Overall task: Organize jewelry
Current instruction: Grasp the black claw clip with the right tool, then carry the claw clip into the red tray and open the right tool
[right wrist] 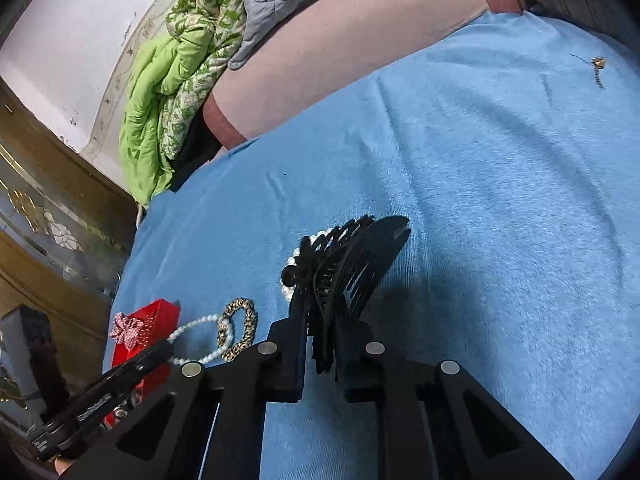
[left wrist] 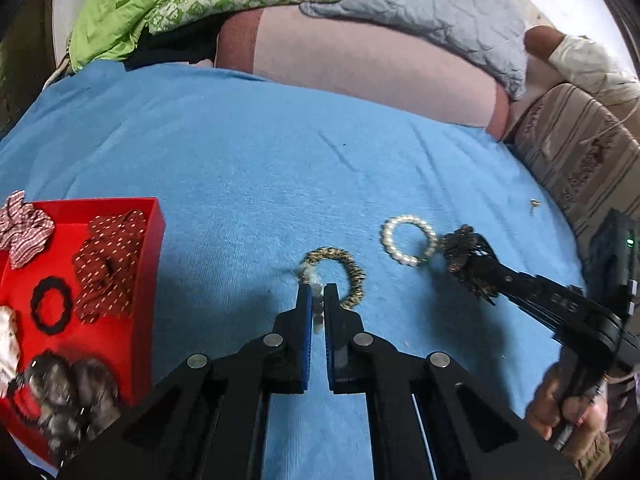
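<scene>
The left gripper pinches a white pearl-bead strand, seemingly tangled with a leopard-print fabric scrunchie, mid-bed on the blue sheet. The right gripper clamps a black plastic claw hair clip beside a pearl bracelet.

We see a red box on a blue bedsheet, a leopard-print scrunchie, a white pearl bracelet, a black hair clip, and a green patterned quilt.

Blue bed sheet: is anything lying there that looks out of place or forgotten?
Yes. A small metallic piece, perhaps an earring, lies alone far up the blue sheet, away from the red box and the other jewelry. The pearl bracelet and leopard scrunchie are also outside the box.
</scene>
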Tool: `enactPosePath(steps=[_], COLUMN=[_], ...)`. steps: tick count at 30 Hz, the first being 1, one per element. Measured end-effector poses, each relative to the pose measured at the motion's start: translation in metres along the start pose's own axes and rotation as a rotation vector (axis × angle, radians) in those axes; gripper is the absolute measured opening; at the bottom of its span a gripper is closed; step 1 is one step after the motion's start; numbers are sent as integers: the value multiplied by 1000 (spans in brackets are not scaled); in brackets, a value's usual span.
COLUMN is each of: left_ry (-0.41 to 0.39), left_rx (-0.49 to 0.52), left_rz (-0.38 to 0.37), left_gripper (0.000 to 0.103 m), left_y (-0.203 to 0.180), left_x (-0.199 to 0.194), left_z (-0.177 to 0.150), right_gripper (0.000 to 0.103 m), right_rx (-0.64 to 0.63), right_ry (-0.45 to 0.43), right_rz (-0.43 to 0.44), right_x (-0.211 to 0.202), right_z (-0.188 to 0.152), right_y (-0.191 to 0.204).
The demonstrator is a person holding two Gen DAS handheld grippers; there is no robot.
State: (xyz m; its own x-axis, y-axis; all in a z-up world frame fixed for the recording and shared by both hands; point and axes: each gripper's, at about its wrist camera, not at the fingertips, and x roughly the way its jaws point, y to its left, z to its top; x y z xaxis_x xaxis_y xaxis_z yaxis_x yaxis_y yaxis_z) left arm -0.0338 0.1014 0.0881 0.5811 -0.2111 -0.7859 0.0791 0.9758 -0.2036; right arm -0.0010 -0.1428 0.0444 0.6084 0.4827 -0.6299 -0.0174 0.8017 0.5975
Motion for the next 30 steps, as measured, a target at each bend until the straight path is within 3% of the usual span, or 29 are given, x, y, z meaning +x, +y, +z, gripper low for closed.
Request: enactPosePath(steps=[10, 30], left_ry=[-86, -174], left_rx=[62, 7], left_rz=[-4, 32], left_gripper=[5, 5], left_y=[-12, 18], left_x=[-62, -133], left_z=[-23, -49], right_gripper=[12, 12], right_rx=[-35, -94], right_ry=[-34, 4], right_rz=[25, 64], right_x=[-29, -67], right_z=[-20, -90], right_y=[22, 61])
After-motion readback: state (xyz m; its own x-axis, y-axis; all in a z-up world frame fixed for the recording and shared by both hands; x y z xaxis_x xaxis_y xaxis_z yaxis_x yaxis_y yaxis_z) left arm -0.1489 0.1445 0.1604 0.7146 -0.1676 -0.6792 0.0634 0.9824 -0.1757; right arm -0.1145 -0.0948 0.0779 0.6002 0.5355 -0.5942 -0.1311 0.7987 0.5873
